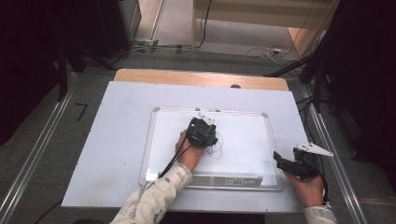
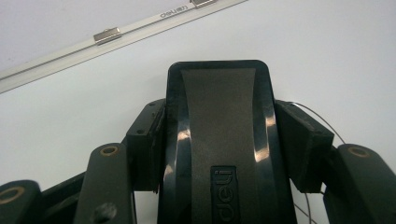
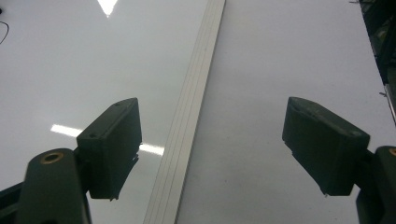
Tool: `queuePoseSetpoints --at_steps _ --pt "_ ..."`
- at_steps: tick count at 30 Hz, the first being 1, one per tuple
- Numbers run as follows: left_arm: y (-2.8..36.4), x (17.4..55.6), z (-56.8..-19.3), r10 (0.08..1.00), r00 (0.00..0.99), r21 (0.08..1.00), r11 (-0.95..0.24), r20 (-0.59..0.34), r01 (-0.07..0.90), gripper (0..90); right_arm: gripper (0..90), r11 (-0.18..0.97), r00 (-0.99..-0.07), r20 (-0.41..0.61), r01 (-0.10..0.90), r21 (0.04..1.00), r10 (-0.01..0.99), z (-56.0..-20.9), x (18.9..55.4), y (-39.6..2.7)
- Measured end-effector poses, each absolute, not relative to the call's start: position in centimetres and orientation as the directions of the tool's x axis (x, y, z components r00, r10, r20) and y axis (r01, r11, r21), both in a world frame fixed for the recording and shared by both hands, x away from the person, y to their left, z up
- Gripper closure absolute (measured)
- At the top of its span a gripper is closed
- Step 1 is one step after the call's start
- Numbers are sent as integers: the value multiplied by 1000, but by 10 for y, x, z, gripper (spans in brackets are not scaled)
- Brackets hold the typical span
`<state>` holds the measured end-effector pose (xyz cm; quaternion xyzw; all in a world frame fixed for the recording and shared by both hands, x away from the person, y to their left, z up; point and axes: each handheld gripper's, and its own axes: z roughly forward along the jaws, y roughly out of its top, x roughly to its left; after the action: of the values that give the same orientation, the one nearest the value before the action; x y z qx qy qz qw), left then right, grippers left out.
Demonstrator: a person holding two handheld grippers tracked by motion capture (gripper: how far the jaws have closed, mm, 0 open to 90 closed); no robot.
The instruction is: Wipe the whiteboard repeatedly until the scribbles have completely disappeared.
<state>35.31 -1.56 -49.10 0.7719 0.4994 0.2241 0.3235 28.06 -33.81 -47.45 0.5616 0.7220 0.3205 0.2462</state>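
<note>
— What is seen around the work?

— One silver-framed whiteboard [image 1: 243, 135] is laid on a white sheet covering the wooden table [image 1: 187, 77]. Thin black scribbles [image 1: 217, 148] are drawn mid-board.

— And the fingers?

— The left gripper [image 1: 201, 132] is clamped on one black, glossy-edged board eraser [image 2: 219, 140], pressed flat on the whiteboard beside the scribbles. The right gripper [image 1: 280, 161] is held at the board's right frame edge, fingers [image 3: 112, 144] spread wide, nothing gripped.
</note>
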Motion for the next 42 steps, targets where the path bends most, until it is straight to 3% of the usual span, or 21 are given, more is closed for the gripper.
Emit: queuePoseSetpoints --at_steps 42 --pt "-63 342 -489 867 498 707 -370 28 603 402 184 164 -251 7 651 741 968 -474 281 -338"
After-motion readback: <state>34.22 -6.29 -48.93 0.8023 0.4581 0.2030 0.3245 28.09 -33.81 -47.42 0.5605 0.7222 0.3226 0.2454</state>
